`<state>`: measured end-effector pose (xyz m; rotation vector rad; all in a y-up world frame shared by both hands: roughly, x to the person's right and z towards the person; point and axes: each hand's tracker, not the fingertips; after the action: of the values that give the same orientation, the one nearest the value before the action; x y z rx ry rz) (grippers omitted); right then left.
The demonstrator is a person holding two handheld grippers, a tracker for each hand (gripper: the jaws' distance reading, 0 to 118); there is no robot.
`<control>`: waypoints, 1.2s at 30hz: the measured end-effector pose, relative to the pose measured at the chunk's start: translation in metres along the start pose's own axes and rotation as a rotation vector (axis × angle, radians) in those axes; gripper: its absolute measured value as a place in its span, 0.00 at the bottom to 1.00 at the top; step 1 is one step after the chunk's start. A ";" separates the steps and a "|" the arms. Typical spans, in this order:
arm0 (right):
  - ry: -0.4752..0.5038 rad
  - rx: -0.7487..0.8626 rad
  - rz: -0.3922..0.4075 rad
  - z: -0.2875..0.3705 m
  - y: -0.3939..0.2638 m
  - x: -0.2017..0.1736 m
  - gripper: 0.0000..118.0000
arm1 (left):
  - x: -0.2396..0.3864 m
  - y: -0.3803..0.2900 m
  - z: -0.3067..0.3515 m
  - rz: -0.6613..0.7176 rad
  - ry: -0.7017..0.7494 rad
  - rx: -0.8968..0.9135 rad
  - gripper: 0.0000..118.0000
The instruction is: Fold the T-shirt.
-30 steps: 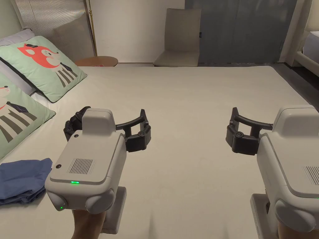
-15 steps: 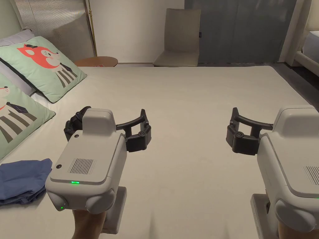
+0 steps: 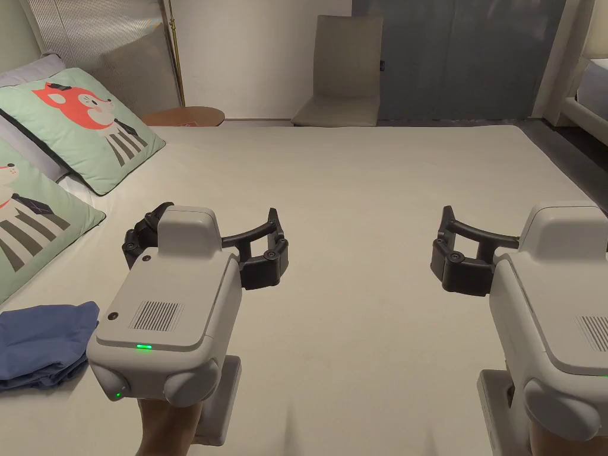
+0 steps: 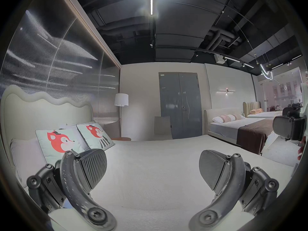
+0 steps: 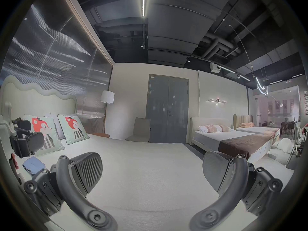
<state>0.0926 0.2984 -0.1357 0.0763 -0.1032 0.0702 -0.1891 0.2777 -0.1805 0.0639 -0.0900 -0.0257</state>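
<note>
The T-shirt (image 3: 44, 343), a blue garment, lies bunched at the lower left of the head view, on the near-left part of the bed (image 3: 368, 196); the right gripper view shows it at the lower left of the frame (image 5: 34, 165). No fold is visible in it, and nothing touches it, so judge the task as not yet begun: you have the pick-up, the spreading flat and every fold left to do. Your left hand-held gripper (image 3: 205, 243) hovers over the bed just right of the T-shirt, jaws spread wide with nothing between them (image 4: 152, 171). Your right hand-held gripper (image 3: 522, 243) hovers well apart from the garment at the right of the frame, jaws likewise spread and empty (image 5: 152, 171). Two fox-print pillows (image 3: 89, 127) rest at the upper left.
</note>
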 end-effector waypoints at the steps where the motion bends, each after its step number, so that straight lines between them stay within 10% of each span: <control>1: -0.002 0.001 0.001 0.001 0.001 0.000 1.00 | 0.000 0.000 0.000 0.000 0.001 0.000 0.94; 15: -0.006 -0.223 -0.122 -0.012 0.012 0.004 1.00 | -0.002 0.003 0.001 0.007 -0.003 0.003 0.94; 21: -0.258 -0.507 -0.176 -0.024 0.029 0.005 1.00 | -0.003 0.002 0.001 0.008 -0.004 0.003 0.94; 36: -0.199 -0.562 -0.238 -0.027 0.022 0.015 1.00 | -0.002 0.003 -0.001 0.009 -0.011 0.009 0.94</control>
<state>0.1088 0.3231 -0.1597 -0.4664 -0.3079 -0.2061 -0.1907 0.2812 -0.1810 0.0725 -0.1010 -0.0164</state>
